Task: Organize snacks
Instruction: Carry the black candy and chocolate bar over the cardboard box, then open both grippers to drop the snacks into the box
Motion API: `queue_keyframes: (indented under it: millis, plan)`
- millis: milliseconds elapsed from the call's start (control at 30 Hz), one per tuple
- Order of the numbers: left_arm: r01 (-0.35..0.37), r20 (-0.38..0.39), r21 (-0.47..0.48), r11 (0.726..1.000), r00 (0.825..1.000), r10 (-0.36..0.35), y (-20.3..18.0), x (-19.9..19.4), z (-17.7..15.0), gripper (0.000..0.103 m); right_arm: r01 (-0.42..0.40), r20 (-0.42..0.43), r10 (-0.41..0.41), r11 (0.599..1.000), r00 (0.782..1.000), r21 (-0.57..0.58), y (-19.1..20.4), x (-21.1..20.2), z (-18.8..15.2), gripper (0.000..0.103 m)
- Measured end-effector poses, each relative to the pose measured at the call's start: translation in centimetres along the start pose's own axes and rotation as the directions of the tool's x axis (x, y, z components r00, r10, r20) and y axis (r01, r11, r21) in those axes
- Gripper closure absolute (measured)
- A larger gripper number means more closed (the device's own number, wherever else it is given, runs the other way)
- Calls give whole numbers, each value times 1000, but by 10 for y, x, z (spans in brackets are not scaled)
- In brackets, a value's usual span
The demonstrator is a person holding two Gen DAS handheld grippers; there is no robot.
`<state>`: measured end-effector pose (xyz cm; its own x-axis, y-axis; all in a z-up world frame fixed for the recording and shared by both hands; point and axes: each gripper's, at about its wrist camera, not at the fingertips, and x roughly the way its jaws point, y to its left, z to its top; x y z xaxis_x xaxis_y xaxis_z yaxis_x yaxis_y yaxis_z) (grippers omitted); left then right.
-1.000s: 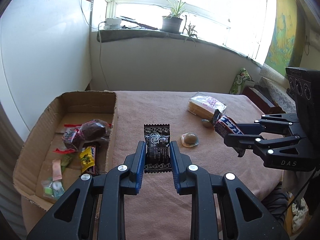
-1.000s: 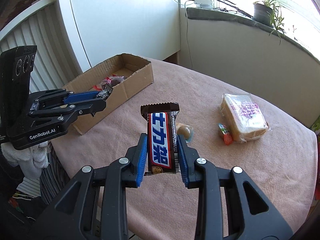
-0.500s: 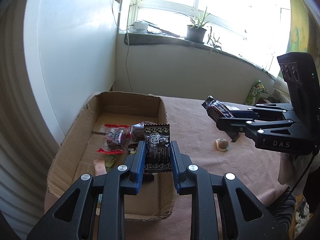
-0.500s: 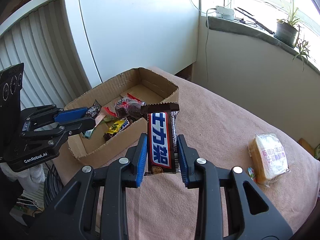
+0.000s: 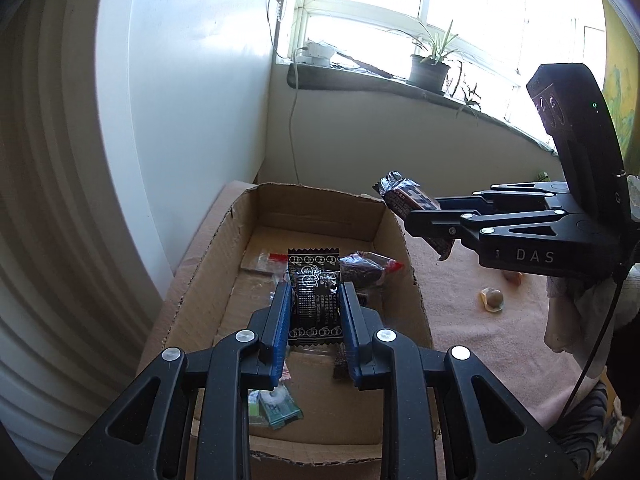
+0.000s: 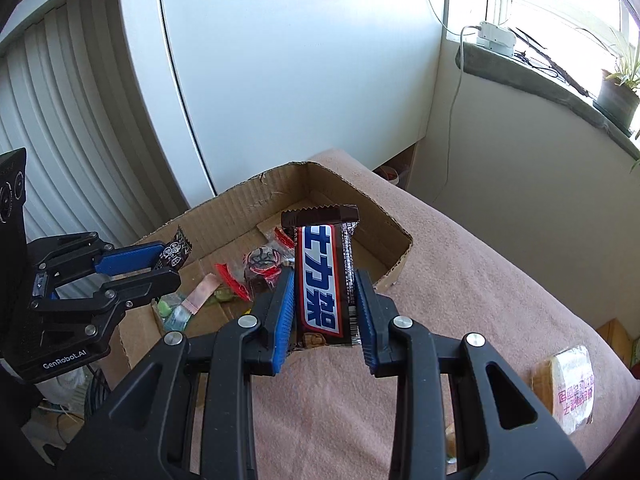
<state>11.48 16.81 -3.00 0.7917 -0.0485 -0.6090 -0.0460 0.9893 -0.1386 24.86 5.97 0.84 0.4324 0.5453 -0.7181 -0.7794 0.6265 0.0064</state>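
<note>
Over the cardboard box [image 5: 404, 280], the left gripper [image 5: 314, 312] is clenching a light, crinkly black sachet [image 5: 314, 300] mid-body, the right gripper [image 6: 325, 304] gripping a stiff Snickers bar [image 6: 323, 276].

Both grippers off mid-table: left gripper [image 5: 314, 314] now over cardboard box [image 5: 404, 240], right gripper [image 6: 324, 312] above its near wall.

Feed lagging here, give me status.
Left gripper shut on black packet over box. Right gripper shut on chocolate bar. Nothing blocking.

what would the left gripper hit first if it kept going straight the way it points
Likely the dark red-ended snack bag lying in the cardboard box, just ahead of the left gripper; depth is unclear.
</note>
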Motion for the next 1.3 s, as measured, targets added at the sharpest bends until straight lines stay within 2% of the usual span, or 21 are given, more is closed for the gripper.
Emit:
queue_keyframes:
  millis: [400,767,833,867,900,967,1033,1067,1100,1233,1300]
  plan:
    - [-11,-9,-14,1000,1000,10,11,6,0,80,-34,-34,33,999,999,-27,12,46,17,73]
    - [-20,-20,-20,1000,1000,20,12,11,1,80,-34,-37,33,999,999,-24,11,57,22,73]
    - [-22,-23,-22,1000,1000,21,12,11,1,80,-19,-32,18,999,999,-29,11,57,22,60]
    - [-23,-24,-22,999,999,23,12,11,1,73,-11,-23,11,999,1000,-31,11,56,23,45]
    - [-27,-24,-22,999,999,27,12,12,1,58,-6,-14,6,1000,1000,-29,10,55,23,37]
    - [-27,-21,-16,1000,999,27,10,11,1,41,1,-1,-1,1000,1000,-21,8,53,23,30]
    - [-34,-21,-9,999,999,34,8,10,1,40,9,4,-9,1000,1000,-9,5,52,24,24]
    - [-41,-24,-8,999,999,41,8,11,1,37,12,10,-12,1000,1000,-5,5,51,24,17]
    - [-53,-26,-9,999,998,52,8,11,1,30,14,14,-14,1000,1000,-3,4,50,24,15]
    - [-72,-30,-20,997,997,72,9,11,1,27,25,18,-25,1000,1000,1,3,44,24,13]
    - [-85,-34,-21,996,996,84,9,12,2,22,28,18,-28,1000,999,4,3,42,24,12]
